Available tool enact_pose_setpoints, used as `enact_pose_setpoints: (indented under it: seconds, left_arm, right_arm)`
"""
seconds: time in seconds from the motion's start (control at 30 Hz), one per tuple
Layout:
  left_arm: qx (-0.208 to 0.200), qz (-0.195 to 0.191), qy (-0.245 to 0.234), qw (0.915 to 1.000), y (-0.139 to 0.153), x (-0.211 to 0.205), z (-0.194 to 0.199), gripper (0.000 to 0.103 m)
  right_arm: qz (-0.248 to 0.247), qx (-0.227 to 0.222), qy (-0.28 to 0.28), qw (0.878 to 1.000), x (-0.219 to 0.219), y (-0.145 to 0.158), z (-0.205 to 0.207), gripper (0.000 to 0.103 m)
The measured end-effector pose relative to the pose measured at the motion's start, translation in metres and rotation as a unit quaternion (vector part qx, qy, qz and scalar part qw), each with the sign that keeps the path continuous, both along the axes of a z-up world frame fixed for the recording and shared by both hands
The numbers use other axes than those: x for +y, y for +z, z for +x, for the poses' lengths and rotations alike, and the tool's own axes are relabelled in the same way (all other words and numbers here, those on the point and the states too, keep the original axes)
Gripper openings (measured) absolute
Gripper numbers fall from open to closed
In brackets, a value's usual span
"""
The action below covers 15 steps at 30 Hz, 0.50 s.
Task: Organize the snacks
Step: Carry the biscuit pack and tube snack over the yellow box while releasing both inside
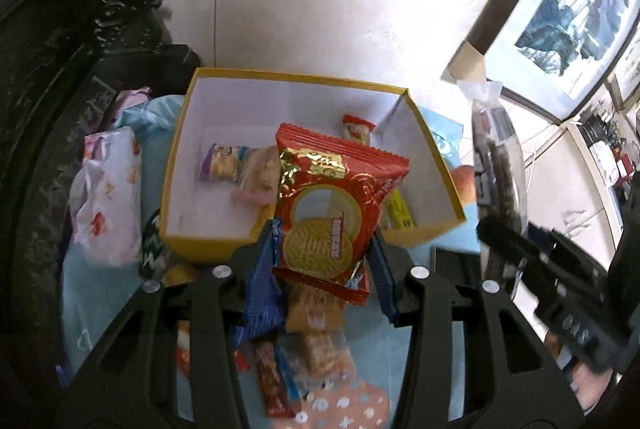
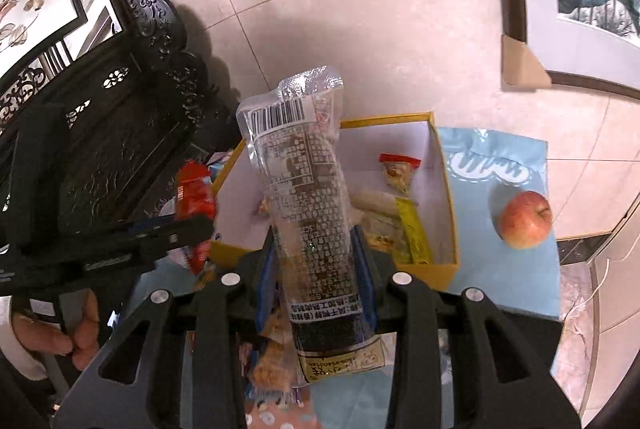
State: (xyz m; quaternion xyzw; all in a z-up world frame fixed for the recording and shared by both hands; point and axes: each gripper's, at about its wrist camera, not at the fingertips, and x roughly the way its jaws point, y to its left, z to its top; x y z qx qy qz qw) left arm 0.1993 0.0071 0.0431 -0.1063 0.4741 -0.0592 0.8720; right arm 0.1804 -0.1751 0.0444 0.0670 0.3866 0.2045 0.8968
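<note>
Loading the yellow box (image 1: 434, 229) is the step in hand, judged from both grippers carrying stock over its near wall. Left gripper (image 1: 326, 241): fingers closed narrow on a red biscuit packet (image 1: 334, 205), gold-printed, held upright above the near edge of the box. Right gripper (image 2: 316, 261): fingers clamped on a long clear-wrapped dark snack stick (image 2: 310, 213), barcode end pointing far, poised over the same near wall. Box contents, white interior: a purple-and-yellow wrapped sweet (image 1: 224, 163) at left, a pale pink-ended wafer pack (image 1: 258, 177) beside it, a small red-topped sachet (image 1: 358, 129) at the far right, a yellow bar (image 2: 414, 231) along the right wall. Next move, as a judgement: each item needs carrying a little farther over the rim, lowering onto bare floor at the left or far side, then releasing; the long stick probably wants laying flat along a wall. Obstacles: the two grippers are close together at the same near edge and could crowd each other; the snacks already heaped at centre limit flat space. Surroundings: a loose snack pile (image 1: 316, 345) on the blue cloth (image 2: 500, 269) near the grippers, a floral bag (image 1: 106, 197) left of the box, an apple (image 2: 525, 220) well apart to the right, dark carved furniture (image 2: 120, 149) at left.
</note>
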Motion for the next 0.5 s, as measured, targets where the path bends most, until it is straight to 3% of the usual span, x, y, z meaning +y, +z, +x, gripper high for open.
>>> enact_pose_setpoints:
  seconds: [0.33,0.37,0.4,0.43,0.47,0.5]
  left_arm:
    - [0.041,-0.04,0.019,0.9982,-0.038,0.003,0.061,0.047]
    - [0.049,-0.043,0.029,0.9975,-0.043,0.005,0.066,0.063]
    - [0.063,-0.046,0.057,0.9953,-0.05,0.011,0.072,0.09]
    - [0.069,-0.042,0.082,0.9933,-0.054,0.015,0.074,0.096]
    - [0.064,-0.038,0.107,0.9914,-0.056,0.021,0.074,0.097]
    - [0.061,-0.035,0.106,0.9919,-0.058,0.023,0.073,0.097]
  right_arm:
    - [-0.035,0.005,0.005,0.999,0.022,-0.02,0.052,0.039]
    - [-0.049,0.004,0.005,0.999,0.026,-0.024,0.058,0.044]
    - [-0.073,-0.001,0.0,0.997,0.03,-0.029,0.064,0.056]
    - [-0.085,-0.007,-0.007,0.996,0.031,-0.032,0.066,0.061]
    - [-0.09,-0.014,-0.015,0.996,0.03,-0.034,0.066,0.071]
    - [-0.086,-0.017,-0.018,0.996,0.028,-0.036,0.064,0.072]
